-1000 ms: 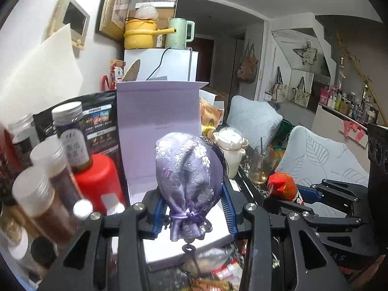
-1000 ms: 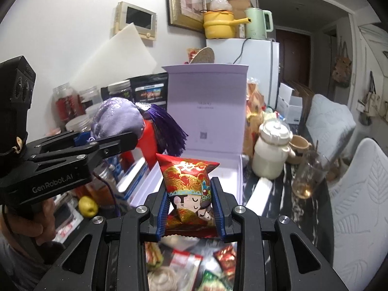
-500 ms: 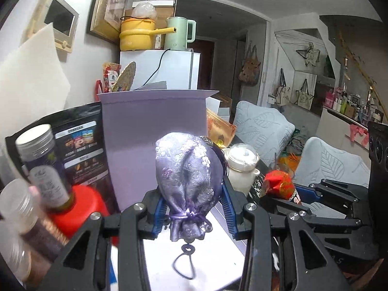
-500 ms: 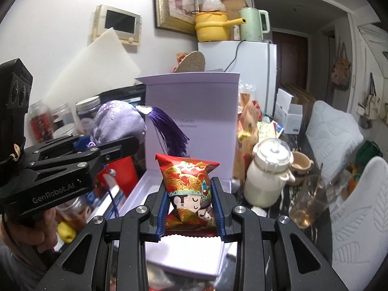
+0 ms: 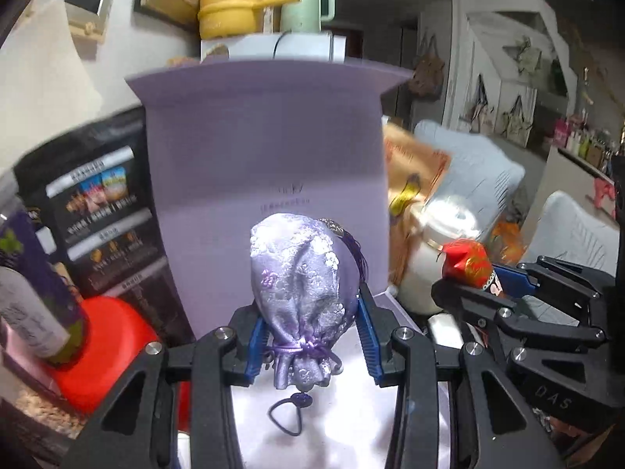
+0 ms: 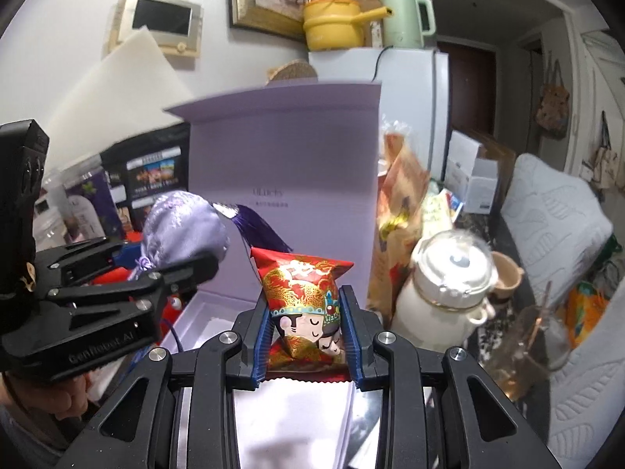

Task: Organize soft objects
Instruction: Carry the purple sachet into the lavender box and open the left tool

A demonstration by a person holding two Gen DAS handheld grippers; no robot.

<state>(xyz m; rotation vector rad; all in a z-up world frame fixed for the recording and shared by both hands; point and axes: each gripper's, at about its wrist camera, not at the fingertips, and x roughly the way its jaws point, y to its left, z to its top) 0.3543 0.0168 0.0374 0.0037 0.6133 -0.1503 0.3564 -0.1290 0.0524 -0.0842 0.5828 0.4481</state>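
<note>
"GenRobot.AI" reads on the left hand-held gripper (image 6: 187, 262); "DAS" on the right hand-held gripper (image 5: 474, 273). One lilac brocade pouch (image 5: 302, 289) is clamped in the left one, one red snack packet (image 6: 306, 305) in the right. Both hang over one open lilac box (image 6: 285, 179), its lid at 12 o'clock; the lid's print is too blurred to read.

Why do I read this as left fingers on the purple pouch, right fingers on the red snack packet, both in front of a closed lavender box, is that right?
Not quite: the lavender box is open, its lid standing upright behind the tray, as the right wrist view shows. The rest holds: the left gripper grips the purple pouch, the right gripper grips the red snack packet.
</note>
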